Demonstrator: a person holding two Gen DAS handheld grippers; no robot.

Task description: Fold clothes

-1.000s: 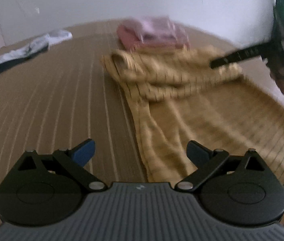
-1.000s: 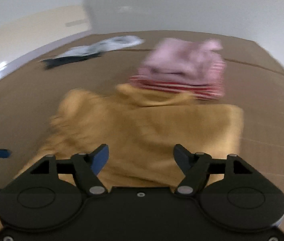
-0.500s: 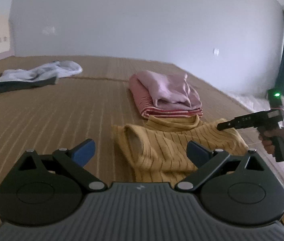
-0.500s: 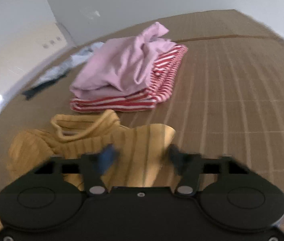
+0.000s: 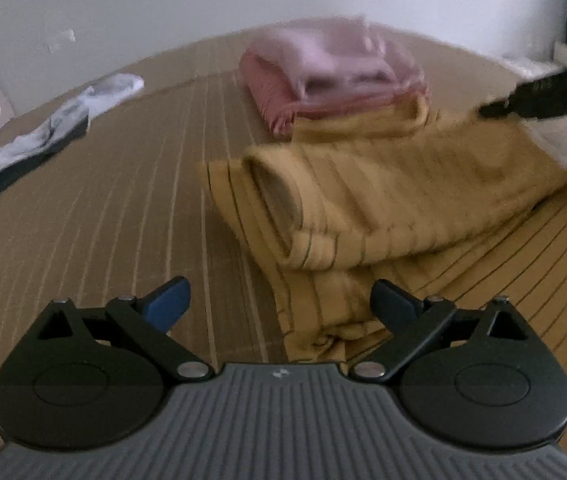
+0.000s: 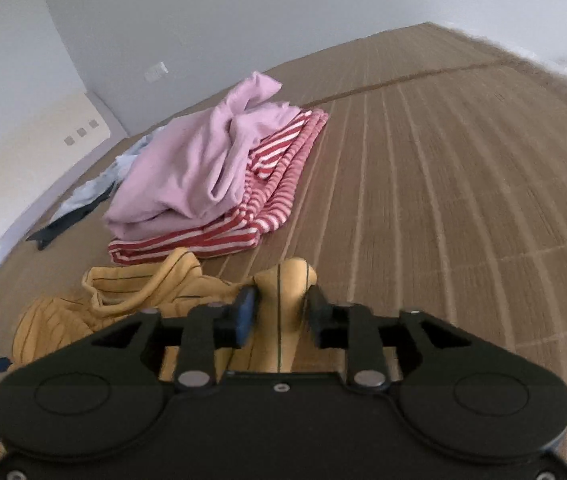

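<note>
Between right gripper (image 6: pixel 279 316) fingers (closed): yellow sweater (image 6: pixel 283 280)

Plain pale wall (image 6: pixel 243 20) behind brown striped matting (image 6: pixel 463 180).

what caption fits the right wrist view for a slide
Right gripper pinches a fold of the yellow striped sweater beside a folded pink and red-striped stack.

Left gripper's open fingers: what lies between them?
In the left wrist view, the left gripper stands open over the bunched hem of the yellow striped sweater and bare woven mat.
</note>
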